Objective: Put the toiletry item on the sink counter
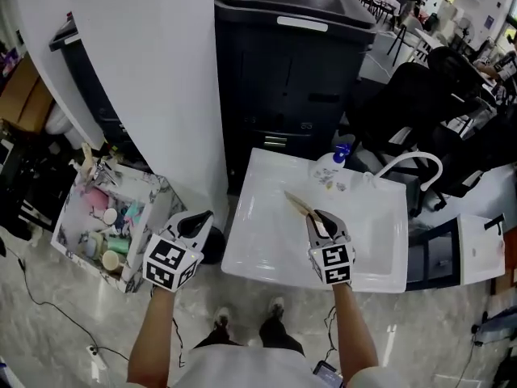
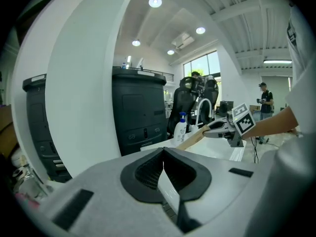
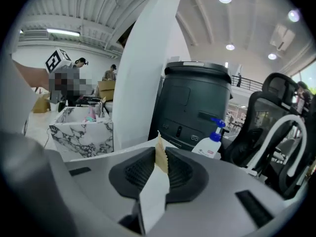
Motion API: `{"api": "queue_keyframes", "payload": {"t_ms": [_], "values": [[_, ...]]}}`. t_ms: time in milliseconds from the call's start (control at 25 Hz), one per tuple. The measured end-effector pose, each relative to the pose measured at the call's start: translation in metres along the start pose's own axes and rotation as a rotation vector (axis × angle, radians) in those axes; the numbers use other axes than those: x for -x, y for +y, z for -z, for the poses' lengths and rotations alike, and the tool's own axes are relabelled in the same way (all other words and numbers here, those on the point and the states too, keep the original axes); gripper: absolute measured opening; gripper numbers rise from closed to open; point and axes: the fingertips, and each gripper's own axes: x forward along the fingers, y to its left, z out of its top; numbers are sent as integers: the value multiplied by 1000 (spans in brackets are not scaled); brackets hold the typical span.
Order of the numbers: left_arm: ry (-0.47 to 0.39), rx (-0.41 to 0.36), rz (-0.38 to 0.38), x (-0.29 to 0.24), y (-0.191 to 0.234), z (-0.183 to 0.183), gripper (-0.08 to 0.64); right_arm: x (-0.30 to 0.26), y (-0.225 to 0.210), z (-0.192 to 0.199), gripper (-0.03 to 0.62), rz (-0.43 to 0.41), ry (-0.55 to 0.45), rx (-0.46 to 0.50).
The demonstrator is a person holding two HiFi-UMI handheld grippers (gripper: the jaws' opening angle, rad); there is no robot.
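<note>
My right gripper is shut on a flat tan wooden toiletry item, which sticks out up and to the left over the white sink. In the right gripper view the wooden piece stands upright, pinched between the dark pads, with a toothed edge like a comb. The left gripper view shows the same item held above the sink's rim. My left gripper hangs to the left of the sink, beside the marble box, shut with nothing in it; its pads meet.
A marble-patterned box of several toiletries stands on the floor at the left. A white pump bottle with a blue top and a white curved faucet stand at the sink's far edge. A dark bin and a white pillar lie behind.
</note>
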Motion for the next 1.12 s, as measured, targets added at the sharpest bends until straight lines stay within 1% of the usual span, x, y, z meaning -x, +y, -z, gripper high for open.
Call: {"api": "queue_keyframes", "payload": {"t_ms": [200,400,680,840,1120], "values": [[32,27,-57,-13,7,9,11,-50,2,11,60,-94,42,80],[70,59,-99,-23,14,25,11,-85,12,23,60,-159,81,169],[108,102,-129,-28,18,45,11,-112,25,40,61,-195,133,330],[123,121,-134,-30,20,55,11,-120,28,45,61,-200,141,340],[127,148,-127,-32,23,65,11,-123,47,56,69,-271,163,347]]}}
